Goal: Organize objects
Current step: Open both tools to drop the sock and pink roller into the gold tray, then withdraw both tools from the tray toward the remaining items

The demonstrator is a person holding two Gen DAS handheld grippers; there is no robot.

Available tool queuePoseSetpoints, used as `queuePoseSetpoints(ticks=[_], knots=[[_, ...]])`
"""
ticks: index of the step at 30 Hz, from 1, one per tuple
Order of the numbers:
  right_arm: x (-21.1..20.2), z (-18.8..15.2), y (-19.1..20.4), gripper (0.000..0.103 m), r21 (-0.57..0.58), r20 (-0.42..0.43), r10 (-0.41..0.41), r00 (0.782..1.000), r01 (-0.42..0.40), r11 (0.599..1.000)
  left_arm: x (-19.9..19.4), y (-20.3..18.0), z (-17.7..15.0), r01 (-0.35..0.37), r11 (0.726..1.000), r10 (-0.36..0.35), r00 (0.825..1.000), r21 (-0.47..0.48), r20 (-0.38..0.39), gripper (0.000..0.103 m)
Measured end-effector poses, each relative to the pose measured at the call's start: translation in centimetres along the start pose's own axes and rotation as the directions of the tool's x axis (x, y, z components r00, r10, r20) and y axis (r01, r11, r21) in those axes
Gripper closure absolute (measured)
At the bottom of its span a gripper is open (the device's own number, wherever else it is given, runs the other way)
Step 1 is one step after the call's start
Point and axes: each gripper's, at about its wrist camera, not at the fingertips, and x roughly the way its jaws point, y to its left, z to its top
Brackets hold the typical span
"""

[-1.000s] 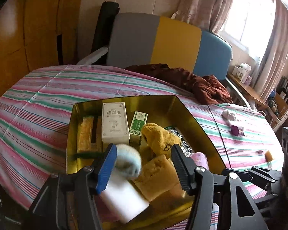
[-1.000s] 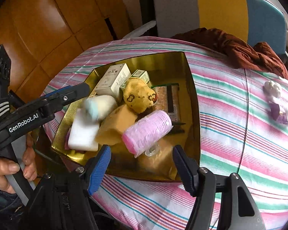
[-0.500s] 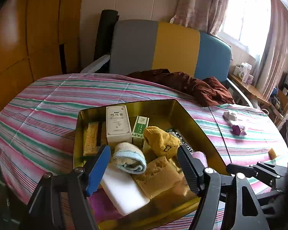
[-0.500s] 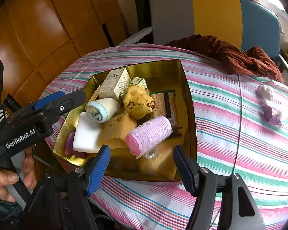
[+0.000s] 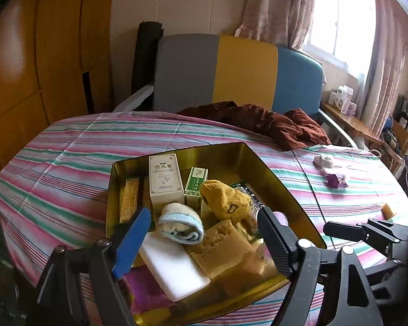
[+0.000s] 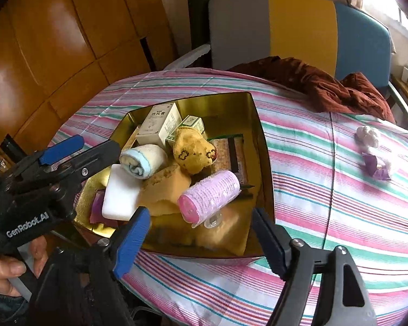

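Note:
A gold tin box (image 5: 274, 174) (image 6: 261, 146) on the striped table holds a rolled white-and-blue sock (image 5: 181, 224) (image 6: 142, 160), a white block (image 5: 174, 266) (image 6: 121, 194), a yellow sponge (image 5: 220, 247), a yellow sock (image 5: 225, 201) (image 6: 194, 149), a pink roller (image 6: 209, 195) and boxes (image 5: 164, 180). My left gripper (image 5: 204, 240) (image 6: 79, 149) is open and empty above the box's near side. My right gripper (image 6: 201, 237) is open and empty at the box's near edge.
On the table right of the box lie a white clump (image 6: 368, 134) (image 5: 323, 160), a purple packet (image 6: 378, 167) (image 5: 336, 180) and a small yellow piece (image 5: 388, 210). Brown cloth (image 5: 272, 125) lies at the far edge before a grey-yellow-blue chair (image 5: 239, 73).
The rolled sock left my left gripper's jaws and now rests in the box. Both grippers have pulled back and up from the box, still open.

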Motion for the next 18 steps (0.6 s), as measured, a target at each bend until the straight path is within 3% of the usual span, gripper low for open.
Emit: queuePoseSetpoints(ticks=[18], knots=[[-0.9, -0.6, -3.9, 0.024, 0.099, 0.005, -0.059, 0.998, 0.058, 0.993, 0.4, -2.6, 0.1, 0.025, 0.996, -0.023, 1.0, 0.08, -0.018, 0.017]])
